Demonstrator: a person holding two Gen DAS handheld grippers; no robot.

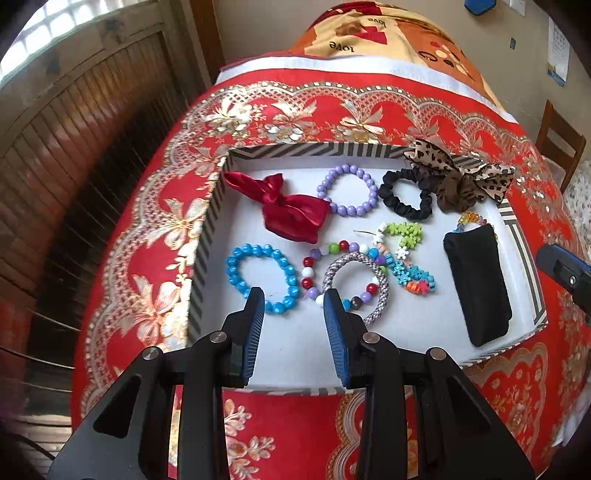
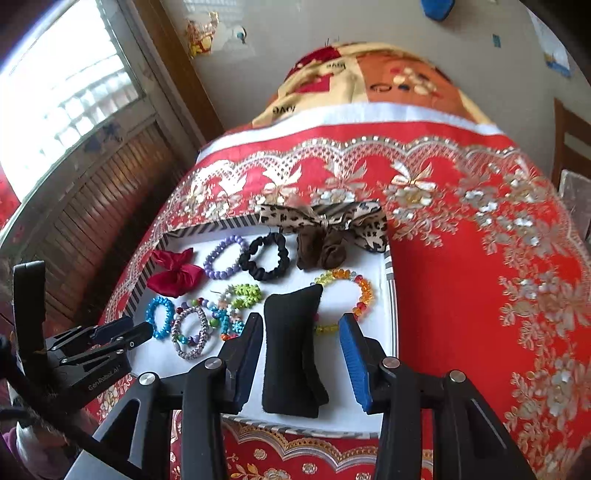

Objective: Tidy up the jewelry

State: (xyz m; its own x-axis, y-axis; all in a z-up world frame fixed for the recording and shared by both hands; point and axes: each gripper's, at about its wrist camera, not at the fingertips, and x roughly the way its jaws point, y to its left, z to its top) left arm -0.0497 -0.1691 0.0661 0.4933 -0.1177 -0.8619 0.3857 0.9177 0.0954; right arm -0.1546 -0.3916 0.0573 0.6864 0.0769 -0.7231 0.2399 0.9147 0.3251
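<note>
A striped-rim white tray [image 1: 207, 229] [image 2: 392, 295] holds a red satin bow [image 1: 291, 214], a purple bead bracelet [image 1: 347, 190], a black scrunchie [image 1: 406, 195], a leopard bow scrunchie [image 1: 461, 177], a blue bead bracelet [image 1: 262, 277], a mixed-colour bead bracelet with a silver rope bracelet [image 1: 354, 284], a flower-bead string [image 1: 406, 258], a black pouch [image 1: 476, 280] [image 2: 291, 350] and an orange-yellow bracelet [image 2: 351, 295]. My left gripper [image 1: 293, 302] is open above the tray between the blue and silver bracelets. My right gripper [image 2: 301, 325] is open, astride the black pouch.
The tray sits on a red and gold embroidered cloth [image 1: 280, 110] over a table. A patterned blanket [image 1: 369, 33] lies behind. A wooden shuttered window [image 1: 74, 110] is at the left, a chair [image 1: 557, 147] at the right. The left gripper also shows in the right wrist view [image 2: 147, 330].
</note>
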